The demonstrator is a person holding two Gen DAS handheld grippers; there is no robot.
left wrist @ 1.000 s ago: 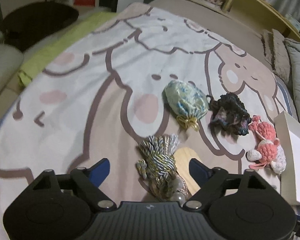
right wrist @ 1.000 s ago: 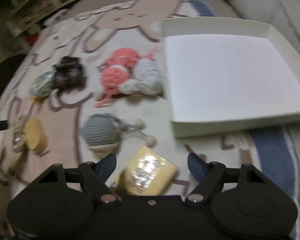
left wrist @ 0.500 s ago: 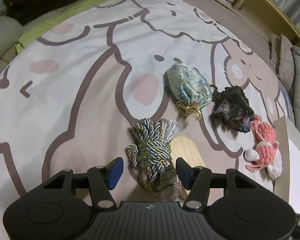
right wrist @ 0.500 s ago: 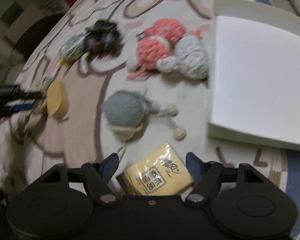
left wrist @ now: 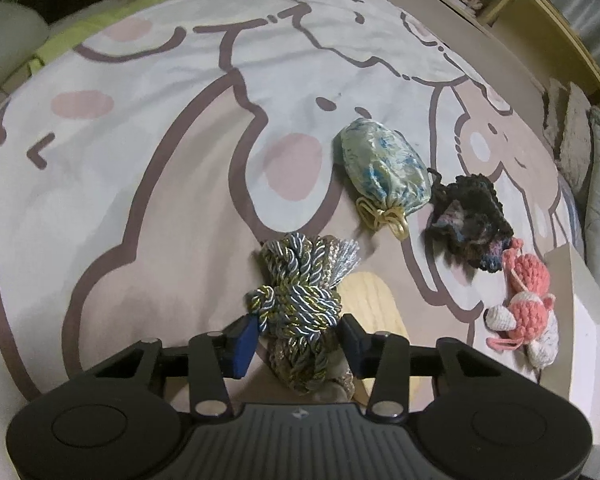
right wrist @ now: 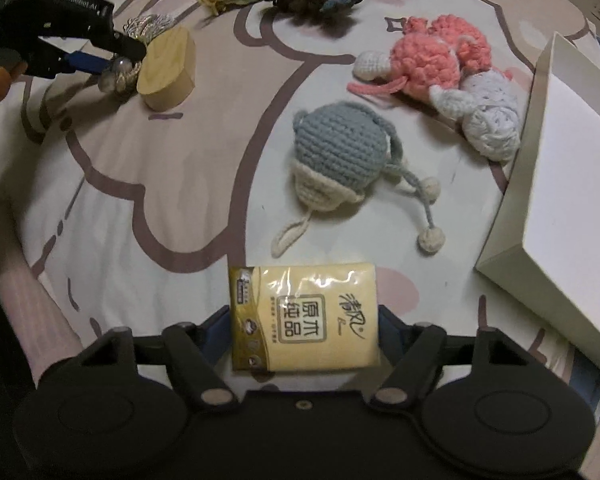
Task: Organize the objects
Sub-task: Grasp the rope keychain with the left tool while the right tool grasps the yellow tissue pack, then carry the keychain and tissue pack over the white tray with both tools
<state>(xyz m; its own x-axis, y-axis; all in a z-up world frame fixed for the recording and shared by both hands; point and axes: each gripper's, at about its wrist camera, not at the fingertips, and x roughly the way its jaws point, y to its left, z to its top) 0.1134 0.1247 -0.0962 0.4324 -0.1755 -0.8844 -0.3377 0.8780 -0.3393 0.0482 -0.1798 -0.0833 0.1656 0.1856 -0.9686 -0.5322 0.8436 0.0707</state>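
"原木纯品" on tissue pack (right wrist: pixel 304 316)

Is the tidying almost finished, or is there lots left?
Lots left. The white box looks empty as far as it shows. The left gripper has just been closing its jaws on the twisted cord bundle. The right gripper has the tissue pack between its jaws. The blue knitted toy, pink knitted toy and satin pouch lie on the blanket.

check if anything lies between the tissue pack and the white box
Nothing visible does. The tissue pack sits between the right gripper fingers, and the stretch of bedspread toward the white box is bare. The grey crochet pouch and its pompom cords lie farther up, off that line.
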